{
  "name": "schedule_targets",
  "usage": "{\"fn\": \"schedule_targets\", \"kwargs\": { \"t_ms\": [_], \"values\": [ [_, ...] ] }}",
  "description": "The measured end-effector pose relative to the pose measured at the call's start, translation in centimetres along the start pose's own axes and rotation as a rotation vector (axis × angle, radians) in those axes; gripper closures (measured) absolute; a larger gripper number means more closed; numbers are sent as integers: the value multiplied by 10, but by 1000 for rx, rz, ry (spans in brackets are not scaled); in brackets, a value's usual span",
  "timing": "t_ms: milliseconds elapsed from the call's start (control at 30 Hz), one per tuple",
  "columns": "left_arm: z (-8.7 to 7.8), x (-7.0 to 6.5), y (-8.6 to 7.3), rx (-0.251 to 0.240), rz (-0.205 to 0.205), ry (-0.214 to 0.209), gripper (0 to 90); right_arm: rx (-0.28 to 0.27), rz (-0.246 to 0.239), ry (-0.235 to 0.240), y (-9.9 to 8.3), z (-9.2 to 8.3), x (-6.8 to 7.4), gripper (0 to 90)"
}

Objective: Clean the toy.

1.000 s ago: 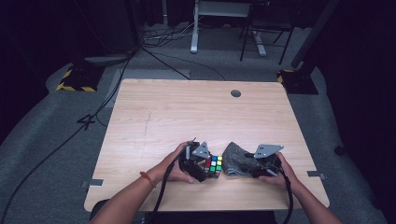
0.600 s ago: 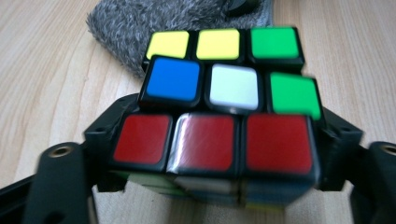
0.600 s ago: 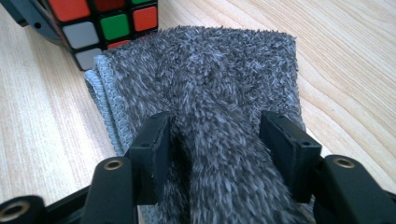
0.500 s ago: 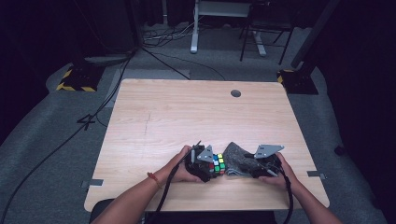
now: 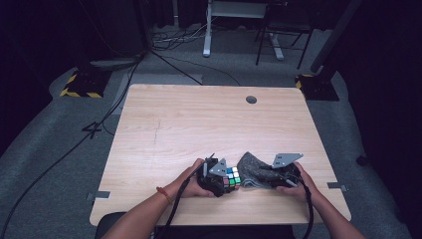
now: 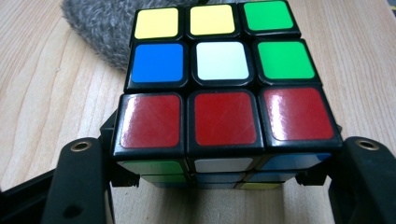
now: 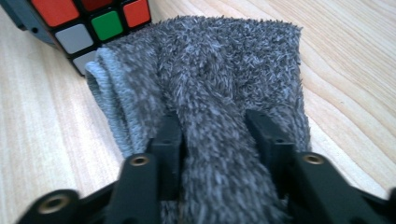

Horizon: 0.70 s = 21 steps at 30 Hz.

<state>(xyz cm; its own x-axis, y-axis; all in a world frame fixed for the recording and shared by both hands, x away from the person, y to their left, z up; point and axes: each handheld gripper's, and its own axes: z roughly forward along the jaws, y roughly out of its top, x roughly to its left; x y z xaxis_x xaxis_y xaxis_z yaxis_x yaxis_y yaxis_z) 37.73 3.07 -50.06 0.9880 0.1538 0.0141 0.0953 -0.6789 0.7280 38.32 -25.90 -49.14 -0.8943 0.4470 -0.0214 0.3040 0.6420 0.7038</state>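
A: Grey and fuzzy, that sock (image 5: 255,170) lies on the table (image 5: 199,129) near your edge, touching the puzzle cube (image 5: 231,178) at its left. Why hold both at once?

B: Your left hand-held gripper (image 5: 215,175) has just been closing, and now its jaws clamp the cube (image 6: 224,88) at its two lower sides. From the left gripper view you have the red row nearest you, with the sock's edge (image 6: 95,28) peeking out behind. My guess is that you pin the cube so it cannot skid when the cloth moves.

A: And your right one?

B: Your right hand-held gripper (image 5: 278,174) has also been closing. In the right gripper view a thick fold of the sock (image 7: 219,93) bulges between the jaws, pinched from both sides. The sock's folded cuff points toward the cube's corner (image 7: 100,23).

A: So what is the grip for?

B: Probably to lift or open the sock beside the cube. You hold it at one end, which leaves the cuff end free. Whether the mouth is open, I cannot tell.
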Motion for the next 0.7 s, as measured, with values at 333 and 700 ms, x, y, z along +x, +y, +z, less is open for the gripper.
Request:
{"fn": "schedule_targets", "kwargs": {
  "t_ms": [333,700],
  "values": [
    [2,-1,1,26,-1,9,324,-11,-23,-23,1,-2,4,760],
    [1,-1,0,32,-50,12,329,-46,-16,-20,1,-11,3,777]
  ]
}}
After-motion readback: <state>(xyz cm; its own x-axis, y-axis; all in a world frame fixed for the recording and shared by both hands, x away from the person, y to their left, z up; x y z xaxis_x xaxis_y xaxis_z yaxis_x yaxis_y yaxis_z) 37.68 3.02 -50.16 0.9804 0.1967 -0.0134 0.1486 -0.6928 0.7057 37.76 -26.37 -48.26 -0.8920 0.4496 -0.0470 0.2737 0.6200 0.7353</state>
